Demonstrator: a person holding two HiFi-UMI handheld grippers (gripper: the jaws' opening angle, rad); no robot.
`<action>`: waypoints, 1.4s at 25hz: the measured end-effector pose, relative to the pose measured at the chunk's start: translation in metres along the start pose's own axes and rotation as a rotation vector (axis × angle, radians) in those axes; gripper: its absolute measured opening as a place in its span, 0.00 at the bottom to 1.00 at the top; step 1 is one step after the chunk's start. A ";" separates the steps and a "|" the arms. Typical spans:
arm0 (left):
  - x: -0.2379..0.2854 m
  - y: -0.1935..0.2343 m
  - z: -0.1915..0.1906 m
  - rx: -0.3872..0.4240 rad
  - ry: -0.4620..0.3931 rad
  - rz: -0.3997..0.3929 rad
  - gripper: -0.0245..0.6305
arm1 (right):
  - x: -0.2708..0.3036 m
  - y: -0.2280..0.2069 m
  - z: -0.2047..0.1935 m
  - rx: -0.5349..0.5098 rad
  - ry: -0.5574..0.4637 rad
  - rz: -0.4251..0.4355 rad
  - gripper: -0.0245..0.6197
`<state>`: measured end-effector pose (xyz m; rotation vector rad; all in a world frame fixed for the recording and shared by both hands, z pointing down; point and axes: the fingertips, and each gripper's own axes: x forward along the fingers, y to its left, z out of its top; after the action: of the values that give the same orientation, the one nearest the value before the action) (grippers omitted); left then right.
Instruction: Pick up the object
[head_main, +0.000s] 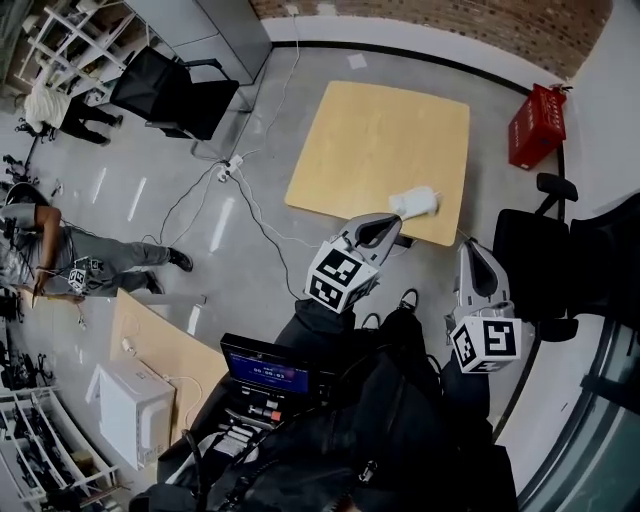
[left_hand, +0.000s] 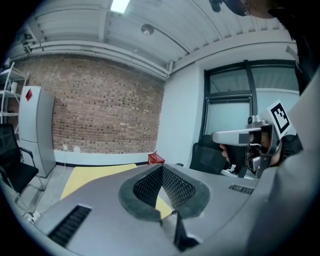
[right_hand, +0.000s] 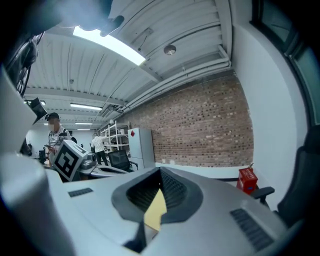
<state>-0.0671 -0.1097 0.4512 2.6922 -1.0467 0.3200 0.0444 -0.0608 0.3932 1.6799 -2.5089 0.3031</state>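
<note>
A white object (head_main: 415, 202) lies on the light wooden table (head_main: 370, 140), close to its near right edge. My left gripper (head_main: 383, 229) hangs just short of that edge, a little left of the object, jaws shut and empty. My right gripper (head_main: 473, 256) is held further right, off the table, and its jaws also meet with nothing held. In the left gripper view the closed left gripper (left_hand: 162, 170) points over the table (left_hand: 95, 176); the right gripper (left_hand: 241, 136) shows at the right. The right gripper view has the closed right gripper (right_hand: 160, 174) aimed at the brick wall.
A red box (head_main: 537, 125) stands on the floor beyond the table's right side. Black office chairs (head_main: 545, 260) sit at right and another chair (head_main: 170, 90) at far left. A power strip with cables (head_main: 230, 168) lies on the floor. A person (head_main: 70, 255) is at the left.
</note>
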 end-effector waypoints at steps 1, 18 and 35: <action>0.006 0.004 0.003 -0.001 0.001 0.001 0.04 | 0.005 -0.005 0.003 0.003 -0.005 0.002 0.05; 0.143 0.031 -0.046 0.061 0.189 -0.023 0.04 | 0.044 -0.140 -0.001 0.090 0.015 -0.013 0.05; 0.203 0.082 -0.170 0.129 0.498 -0.133 0.04 | 0.086 -0.152 -0.029 0.087 0.154 -0.073 0.05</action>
<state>0.0031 -0.2462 0.6818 2.5619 -0.7147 0.9964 0.1513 -0.1878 0.4541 1.7030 -2.3504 0.5206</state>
